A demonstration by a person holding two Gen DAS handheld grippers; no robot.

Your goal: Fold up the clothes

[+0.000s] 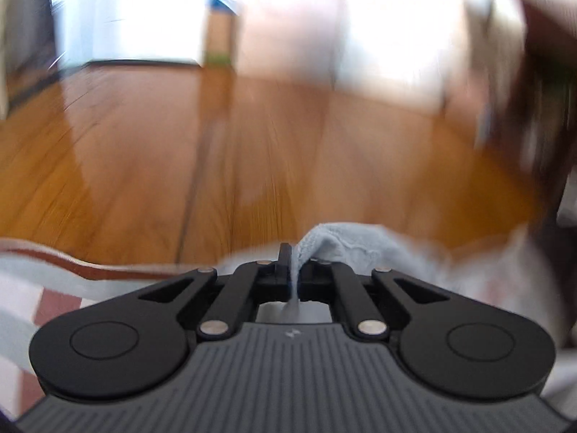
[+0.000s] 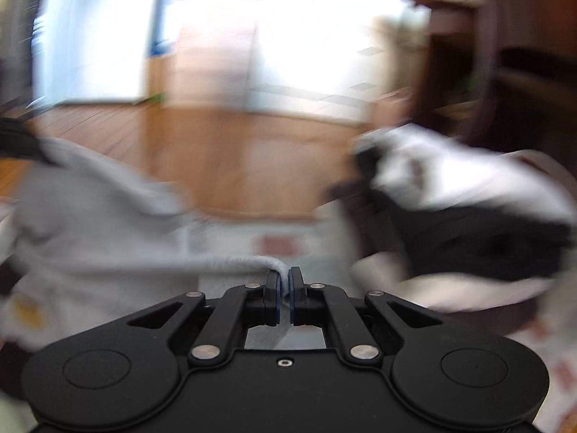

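1. Left claw: jaws closed flat on a fold of the pale blue-grey garment. The cloth is pinched between the fingers and a thin strip of it runs back through the gap towards the claw body.
2. Patterned cover, left wrist view: a surface of grey, white and dull red checks with a brown border lies under the claw. The held fold sits just past its far edge, with the wooden floor beyond. The background is blurred.
3. Pale grey garment, right wrist view: the main body of the cloth hangs and spreads at the left, over the left part of the checked cover. A rolled hem runs from it rightwards to the centre.
4. Right claw: jaws closed on that rolled hem, the blue pads almost meeting with the cloth edge between them.
5. Black and white cloth pile: a blurred heap lies at the right side of the cover, well apart from the held garment. Its make-up cannot be told.
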